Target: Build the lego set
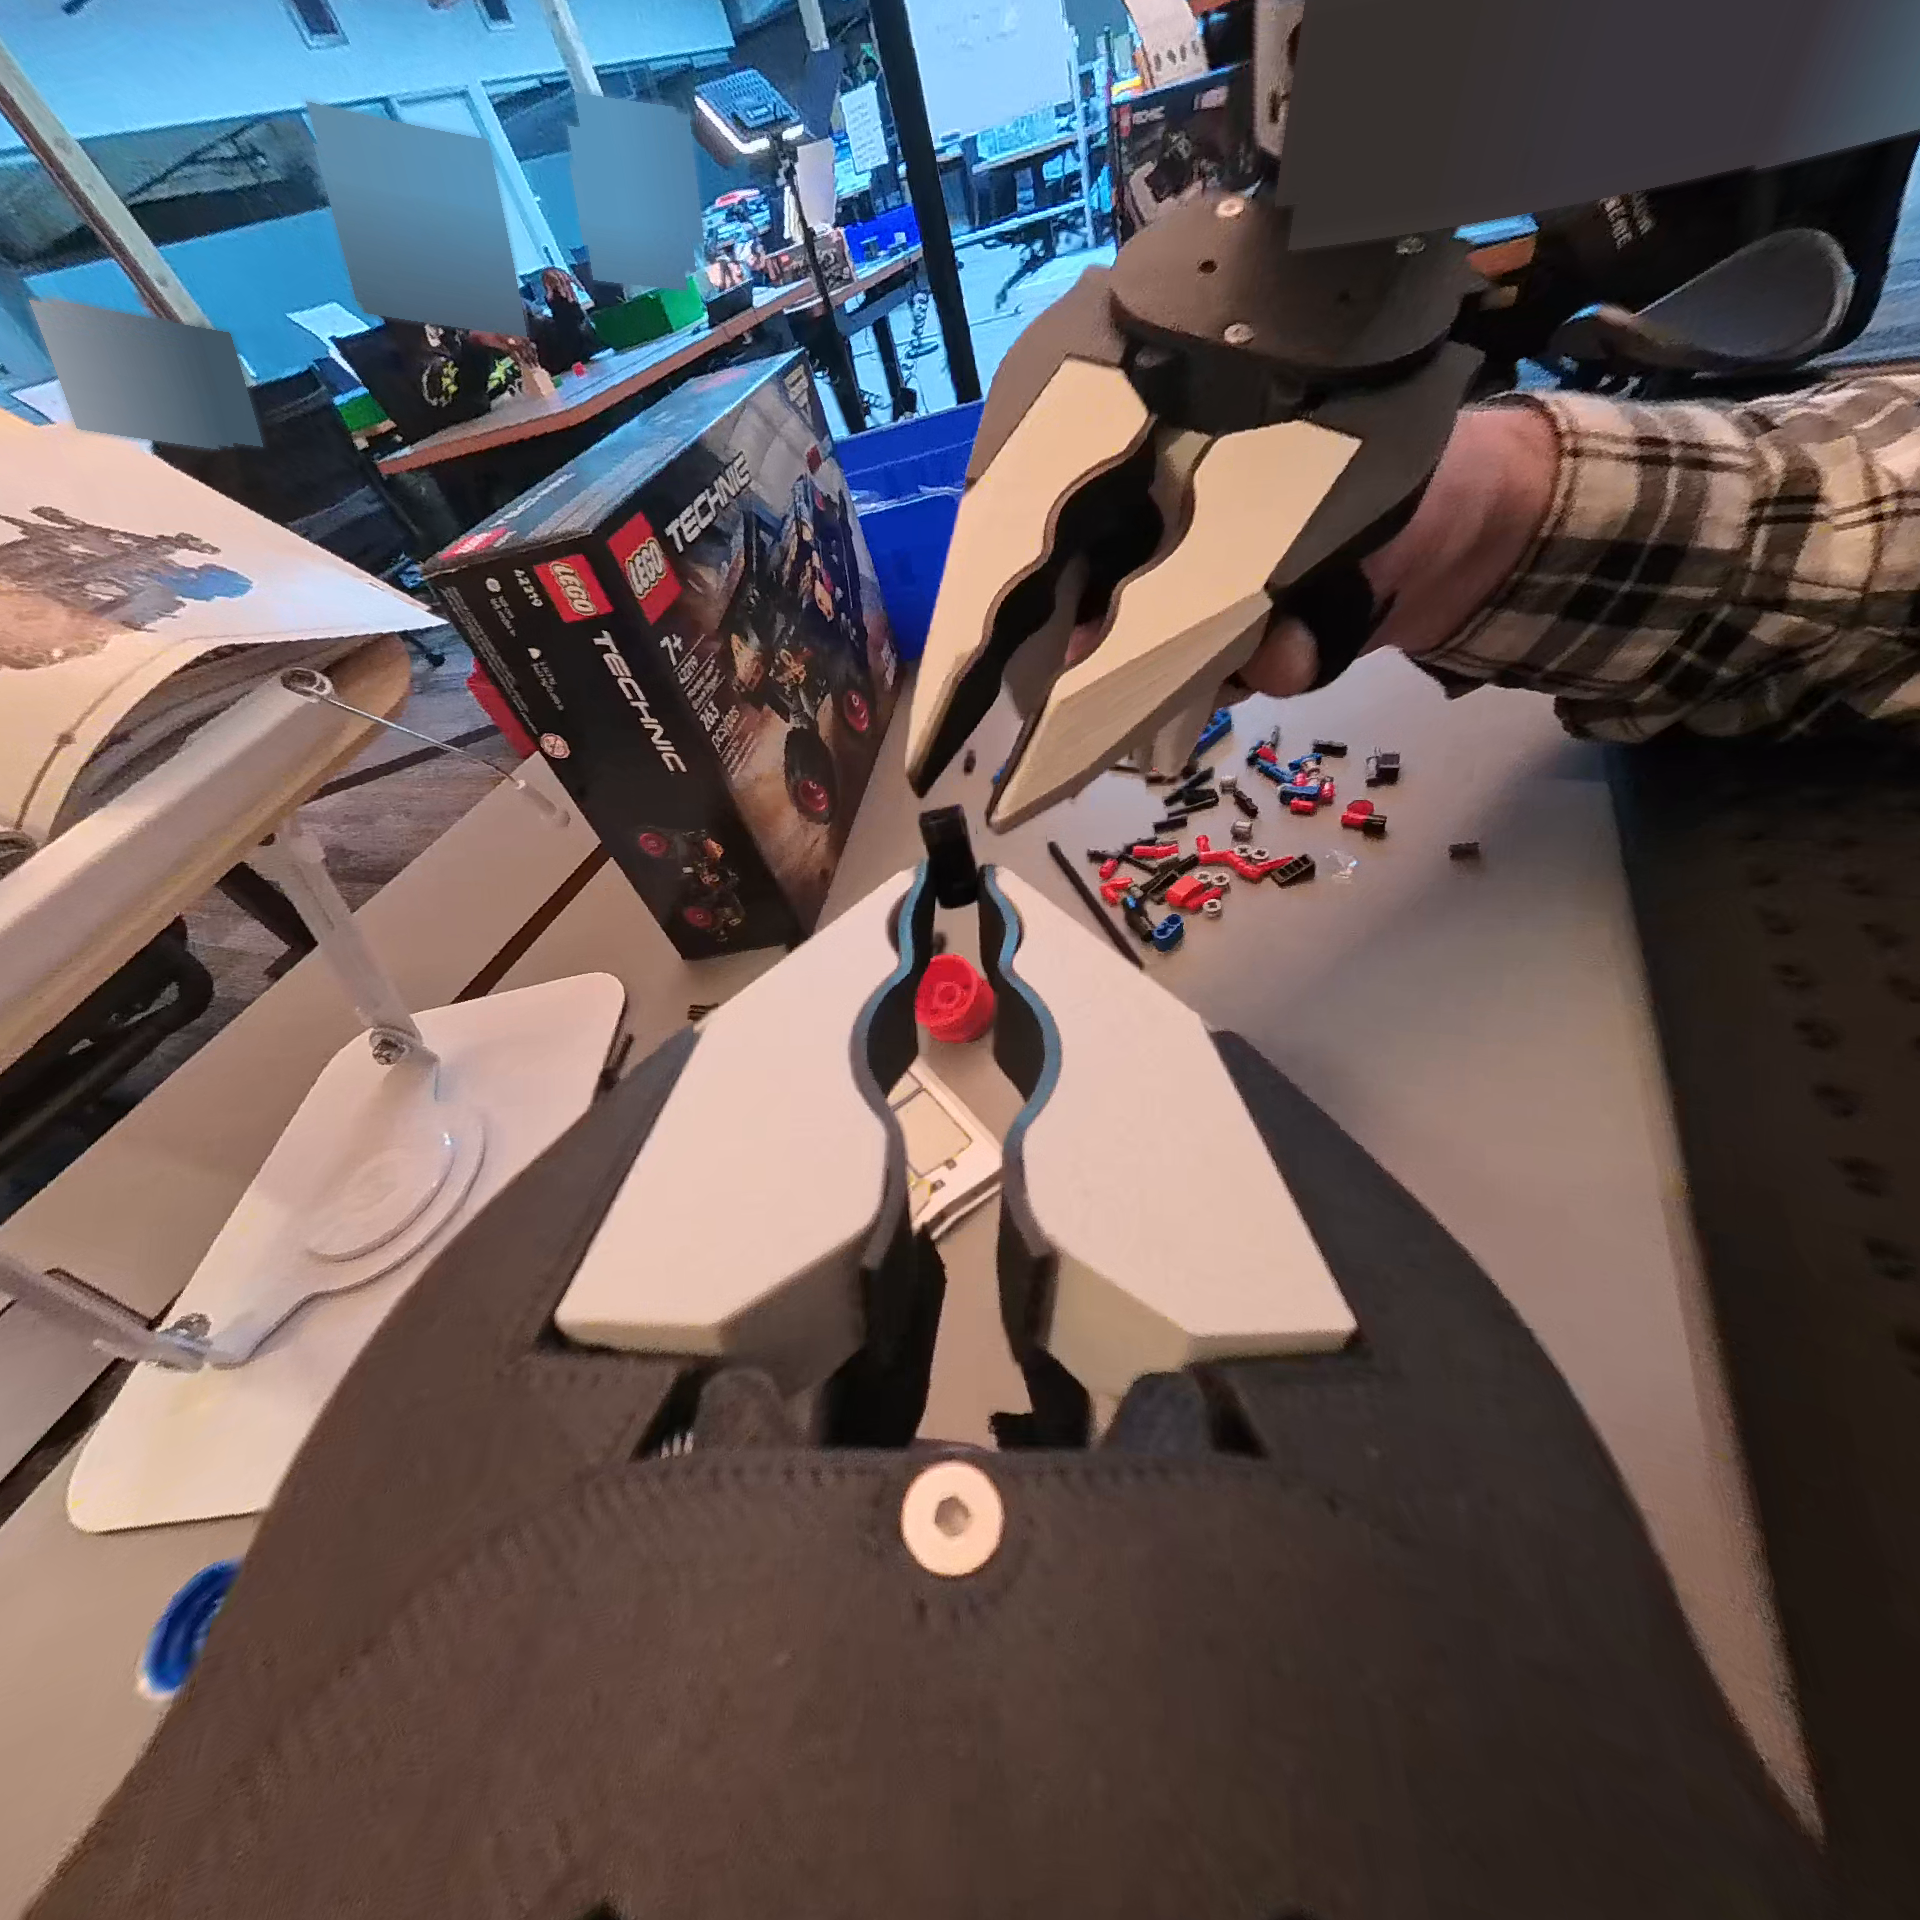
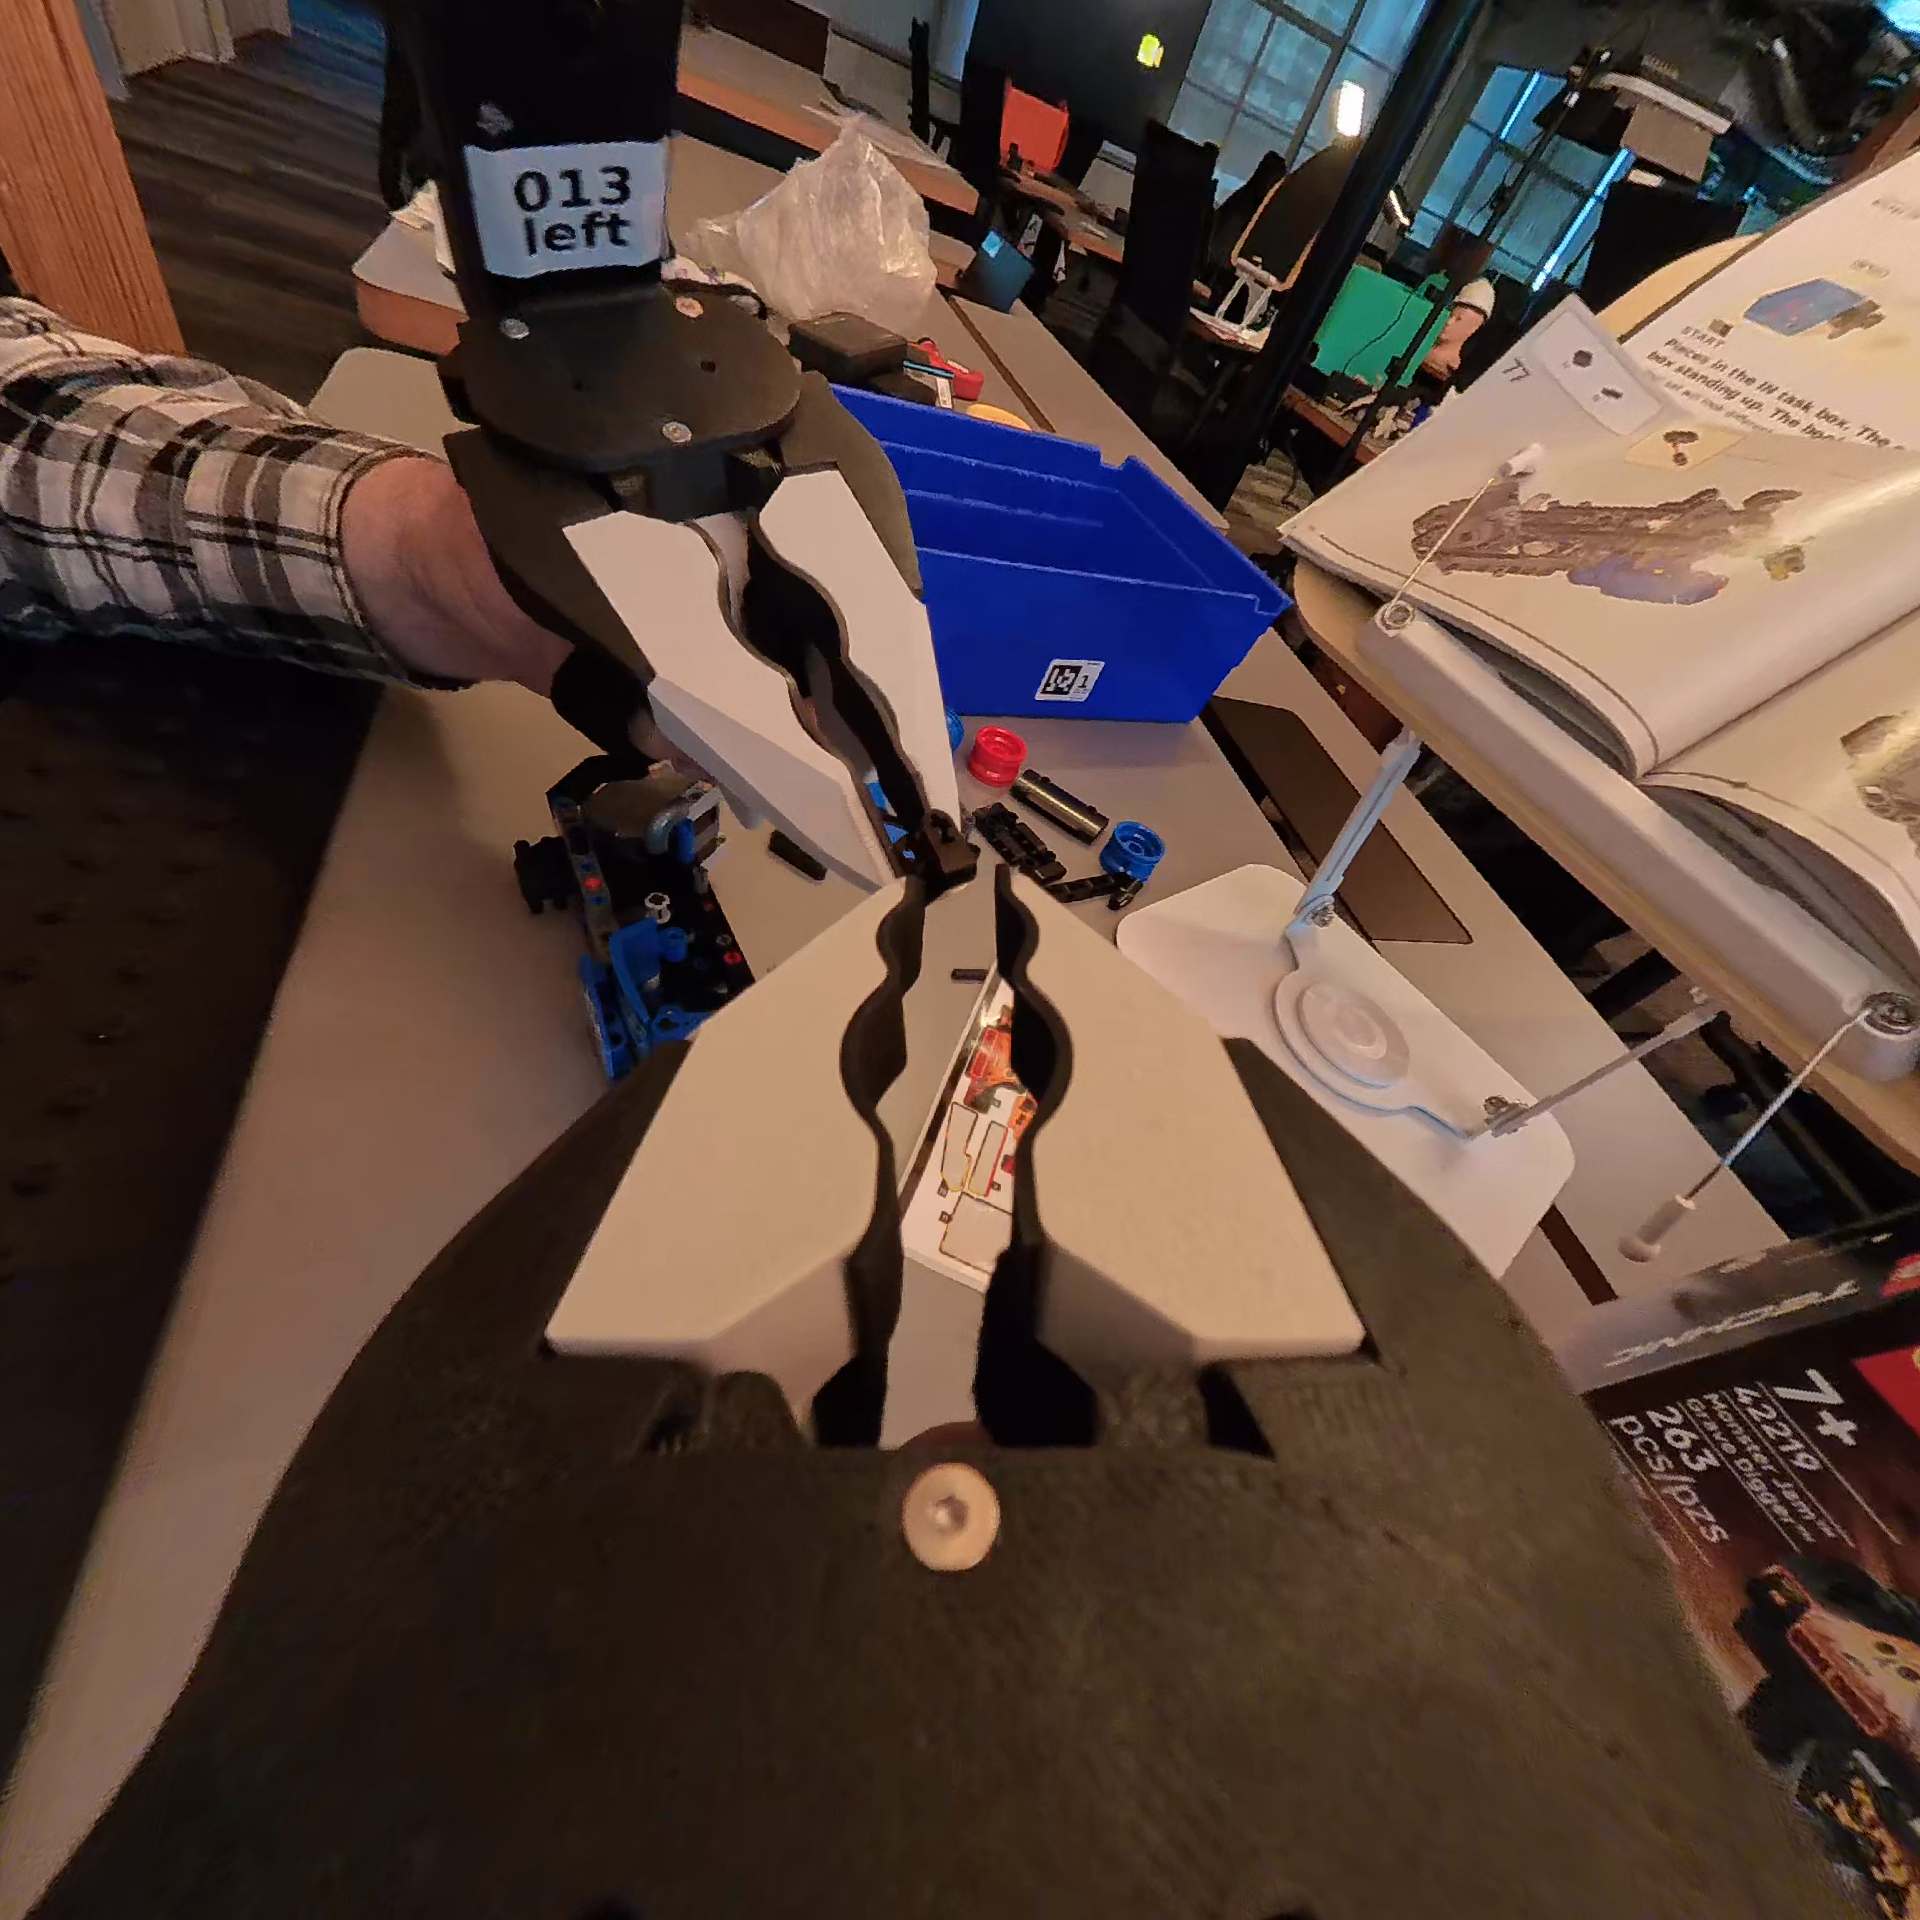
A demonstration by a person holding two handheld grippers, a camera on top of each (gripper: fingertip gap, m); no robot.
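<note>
- left gripper [image 1: 951, 883]: jaws nearly closed, tips pinching a small black connector piece [image 1: 948, 847], held up above the table [image 1: 1403, 1039]
- right gripper [image 2: 951, 883]: jaws slightly parted; in its own view the tips look to be touching the black piece, while the left wrist view shows a small gap between the tips [image 1: 951, 800] and the piece; cannot tell whether it grips
- grippers tip to tip, the piece between them
- partly built black-and-blue lego chassis [image 2: 634, 914] on table, under the left gripper
- loose red, blue, black parts pile [image 1: 1226, 831] near the right gripper
- red wheel hub [image 2: 995, 753], blue wheel hub [image 2: 1130, 847], black tube [image 2: 1060, 802] just in front of blue bin [image 2: 1091, 582]
- lego box [image 1: 686, 707] upright beside the white stand [image 2: 1351, 1039] that holds the open instruction booklet [image 2: 1662, 499]
- sticker sheet [image 2: 977, 1143] flat on table below right gripper
</note>
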